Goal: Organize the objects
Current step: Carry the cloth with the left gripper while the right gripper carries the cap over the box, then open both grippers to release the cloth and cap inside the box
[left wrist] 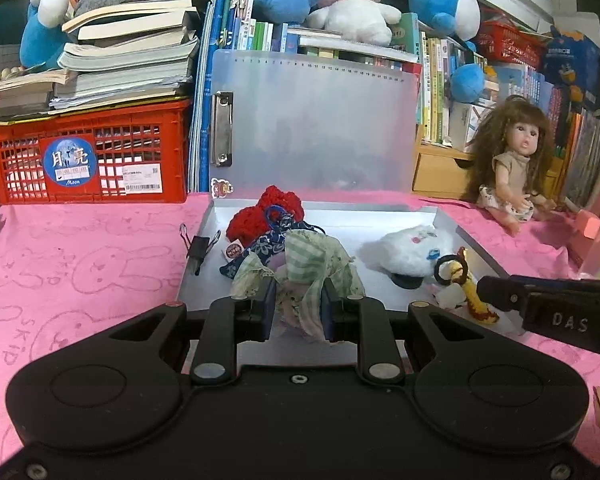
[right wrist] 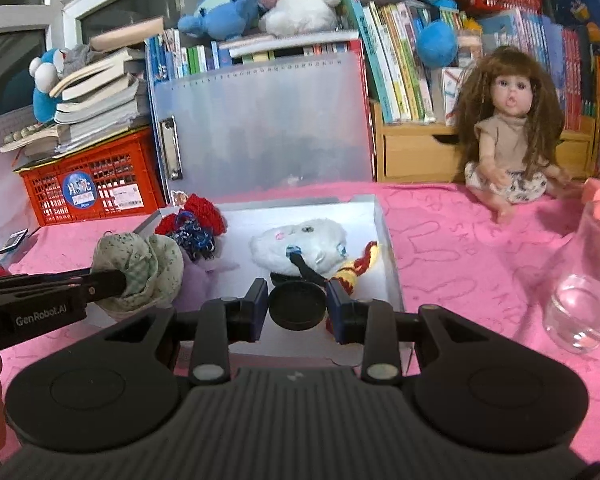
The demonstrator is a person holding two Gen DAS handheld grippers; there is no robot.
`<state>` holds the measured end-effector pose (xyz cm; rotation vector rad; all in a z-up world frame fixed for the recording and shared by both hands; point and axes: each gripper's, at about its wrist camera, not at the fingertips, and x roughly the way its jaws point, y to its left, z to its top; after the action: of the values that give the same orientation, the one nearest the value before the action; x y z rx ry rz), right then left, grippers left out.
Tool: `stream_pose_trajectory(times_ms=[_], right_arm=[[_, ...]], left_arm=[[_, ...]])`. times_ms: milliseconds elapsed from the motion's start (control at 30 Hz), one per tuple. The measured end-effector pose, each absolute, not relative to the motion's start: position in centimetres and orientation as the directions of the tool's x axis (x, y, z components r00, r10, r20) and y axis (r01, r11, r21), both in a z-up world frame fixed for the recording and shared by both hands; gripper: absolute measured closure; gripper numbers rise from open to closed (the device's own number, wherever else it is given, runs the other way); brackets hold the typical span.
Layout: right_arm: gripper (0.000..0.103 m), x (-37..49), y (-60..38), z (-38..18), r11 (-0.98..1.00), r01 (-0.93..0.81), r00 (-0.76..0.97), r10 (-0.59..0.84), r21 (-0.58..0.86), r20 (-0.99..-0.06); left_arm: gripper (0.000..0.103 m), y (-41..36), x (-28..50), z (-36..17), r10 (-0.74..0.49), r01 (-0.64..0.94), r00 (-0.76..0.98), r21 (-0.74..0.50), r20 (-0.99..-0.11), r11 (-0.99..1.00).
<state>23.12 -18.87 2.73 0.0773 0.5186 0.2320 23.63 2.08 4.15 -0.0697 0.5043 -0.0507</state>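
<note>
1. Left wrist view: I'm clamping the left gripper [left wrist: 298,306] on the green checked pouch [left wrist: 312,268], hanging over the open box's [left wrist: 440,216] near edge.
2. I'm pinching the black disc [right wrist: 297,307] in the right gripper [right wrist: 297,308], just ahead of the white plush [right wrist: 300,242], above the box's right half.

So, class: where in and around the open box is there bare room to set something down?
Bare pink cloth lies between the red crate and the box, and between the box and glass jar. Inside, only the back strip behind the white plush is free; the front is crowded.
</note>
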Motion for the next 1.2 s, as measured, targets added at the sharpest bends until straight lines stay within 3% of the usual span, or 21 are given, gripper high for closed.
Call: stream_pose_trajectory(times_ms=[1000, 1100, 1200], right_arm=[[0.066, 25.8, -18.3, 0.5, 0.976, -0.175, 0.805, 0.219, 0.132, -0.551], [0.065, 25.8, -18.3, 0.5, 0.975, -0.175, 0.805, 0.221, 0.135, -0.551], [0.06, 25.6, -18.3, 0.6, 0.976, -0.171, 0.812, 0.218, 0.136, -0.542]], left_arm=[[0.079, 0.4, 26.6, 3.3, -0.025, 0.011, 0.911, -0.037, -0.411, 0.999], [0.074, 0.4, 26.6, 3.3, -0.028, 0.013, 0.911, -0.038, -0.412, 0.999], [0.061, 0.4, 26.4, 3.5, -0.04, 0.022, 0.911, -0.048, -0.41, 0.999]])
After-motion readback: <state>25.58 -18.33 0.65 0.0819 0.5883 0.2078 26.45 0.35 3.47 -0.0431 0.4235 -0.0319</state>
